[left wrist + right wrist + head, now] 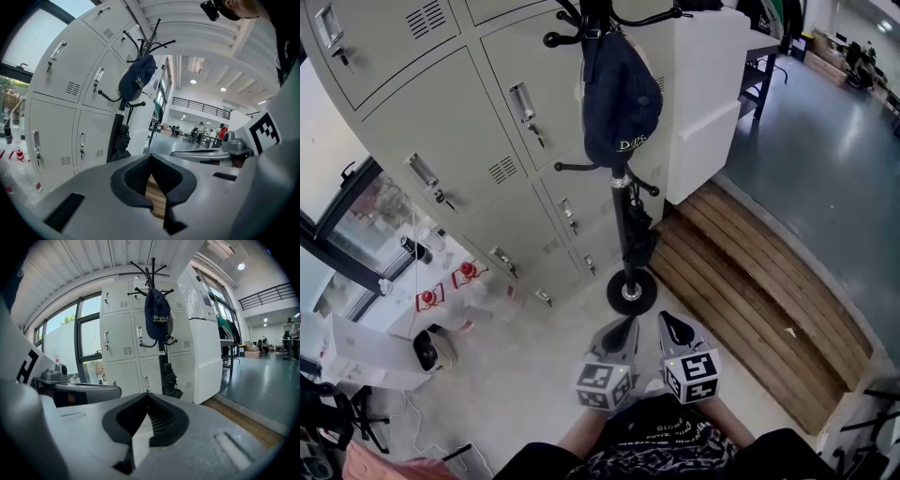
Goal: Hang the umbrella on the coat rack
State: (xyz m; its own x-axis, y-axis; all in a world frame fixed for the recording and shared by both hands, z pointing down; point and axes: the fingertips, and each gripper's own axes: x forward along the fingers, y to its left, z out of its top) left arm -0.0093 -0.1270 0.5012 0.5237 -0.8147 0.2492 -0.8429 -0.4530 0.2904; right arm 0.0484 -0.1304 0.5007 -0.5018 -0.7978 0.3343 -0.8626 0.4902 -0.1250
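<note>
Umbrella point(640, 234), black, folded, sits against rack point(620, 202) pole at frame center, above the round base. Cap point(621, 98) on rack, upper center. Left gripper point(625, 325) & right gripper point(671, 321), bottom center, short of the base: both w/ jaws together, nothing held. Lockers point(469, 141) upper left, wood platform point(750, 291) at right.

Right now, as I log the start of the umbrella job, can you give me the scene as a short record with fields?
coat rack: black pole on a round base, in front of grey lockers
cap: navy, hanging from an upper hook
umbrella: black, folded, close against the pole below the cap; whether a hook carries it cannot be told
left claw: shut, empty
right claw: shut, empty
both claws: short of the rack, pointing toward it
</note>
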